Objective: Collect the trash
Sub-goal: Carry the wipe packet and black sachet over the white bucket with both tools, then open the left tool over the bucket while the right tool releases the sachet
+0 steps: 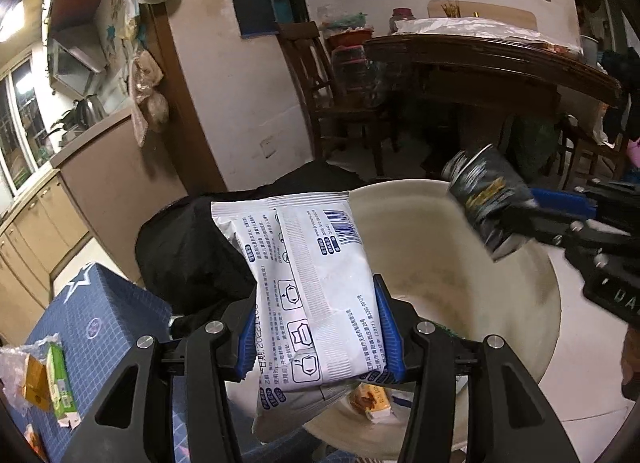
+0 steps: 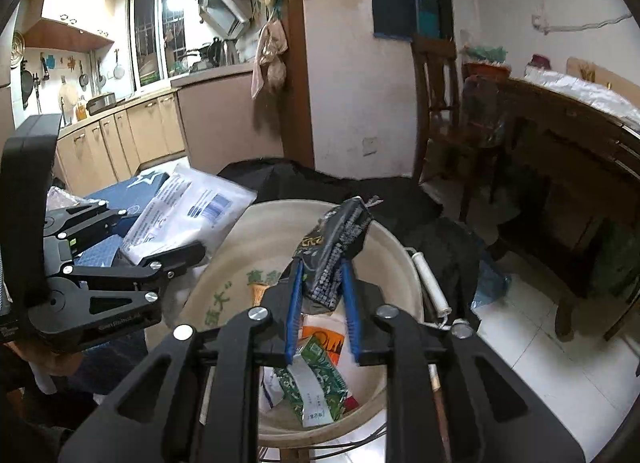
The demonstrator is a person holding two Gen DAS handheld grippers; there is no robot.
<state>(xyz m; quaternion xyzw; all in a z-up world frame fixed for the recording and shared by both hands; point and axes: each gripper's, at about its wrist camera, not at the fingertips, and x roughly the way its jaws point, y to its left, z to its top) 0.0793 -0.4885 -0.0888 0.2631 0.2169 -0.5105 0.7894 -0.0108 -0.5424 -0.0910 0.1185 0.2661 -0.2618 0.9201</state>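
A cream bucket (image 1: 400, 187) (image 2: 280, 207) stands below both grippers, with several wrappers (image 2: 316, 379) lying in its bottom. My left gripper (image 1: 318, 287) (image 2: 160, 231) is shut on a white printed packet (image 1: 320, 263) (image 2: 188, 211), which sticks up over the bucket's left rim. My right gripper (image 2: 321, 263) (image 1: 524, 209) hangs over the bucket's mouth. Its blue pads stand slightly apart, with a crumpled dark packet (image 2: 336, 239) (image 1: 486, 203) loose between them. That packet looks blurred in the left wrist view.
A blue patterned surface (image 1: 100, 315) at the left carries more wrappers (image 1: 52, 375). Black cloth (image 1: 192, 247) lies behind the bucket. A wooden chair (image 1: 320, 83) and a dark wooden table (image 1: 500, 63) stand at the back right. Kitchen cabinets (image 2: 132, 131) line the left.
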